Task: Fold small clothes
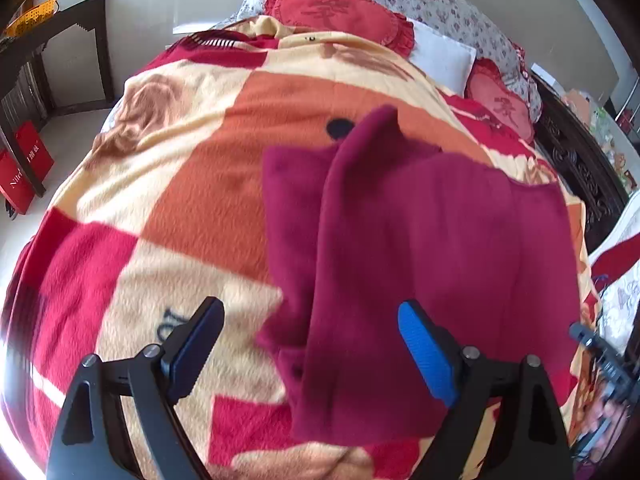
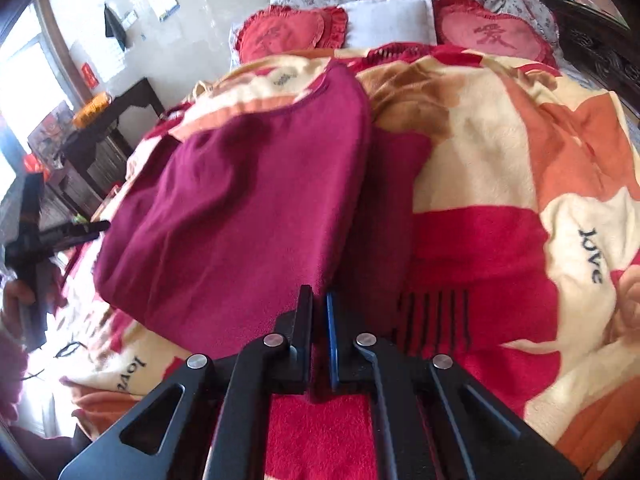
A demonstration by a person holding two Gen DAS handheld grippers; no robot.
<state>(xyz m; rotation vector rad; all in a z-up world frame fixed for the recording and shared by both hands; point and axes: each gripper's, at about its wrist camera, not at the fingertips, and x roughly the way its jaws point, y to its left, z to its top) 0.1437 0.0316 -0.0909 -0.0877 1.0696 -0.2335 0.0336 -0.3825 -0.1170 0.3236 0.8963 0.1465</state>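
- A maroon fleece garment (image 1: pixel 420 248) is lying partly folded on a patchwork blanket (image 1: pixel 192 184) that is covering the bed, one layer lapping over another.
- The right gripper (image 2: pixel 319 300) is pinching the near edge of the garment (image 2: pixel 248 216); its jaws are standing almost together with a fold of the fabric between them.
- The left gripper (image 1: pixel 310 322) is hovering over the garment's near corner with its jaws spread wide, gripping nothing; whether the blue pad (image 1: pixel 426 352) is brushing the fabric, I cannot tell.
- Red heart-shaped cushions (image 2: pixel 288 30) and a white pillow (image 2: pixel 388 18) are lying beyond the blanket at the head of the bed.
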